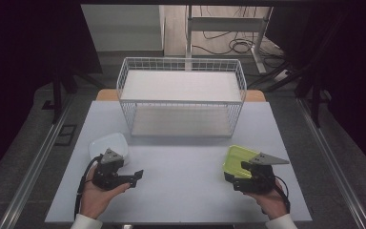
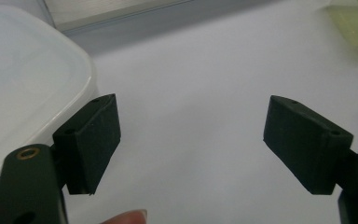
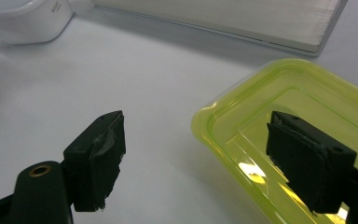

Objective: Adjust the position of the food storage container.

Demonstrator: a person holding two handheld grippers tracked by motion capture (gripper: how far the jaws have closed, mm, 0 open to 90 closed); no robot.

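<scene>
The right gripper (image 1: pixel 242 168) holds its fingers wide astride the near rim of the yellow-green container (image 1: pixel 238 159), lower right of the high view; one finger (image 3: pixel 310 161) hangs inside it. Closing off-centre could tip or skid the light tub across the table (image 1: pixel 181 186). The left gripper (image 1: pixel 132 175), fingers wide and empty, sits just beside the white container (image 1: pixel 107 145) and could nudge it.

wire shelf rack (image 1: pixel 181 90) – table rear | cables (image 1: pixel 228 45) – floor behind
</scene>
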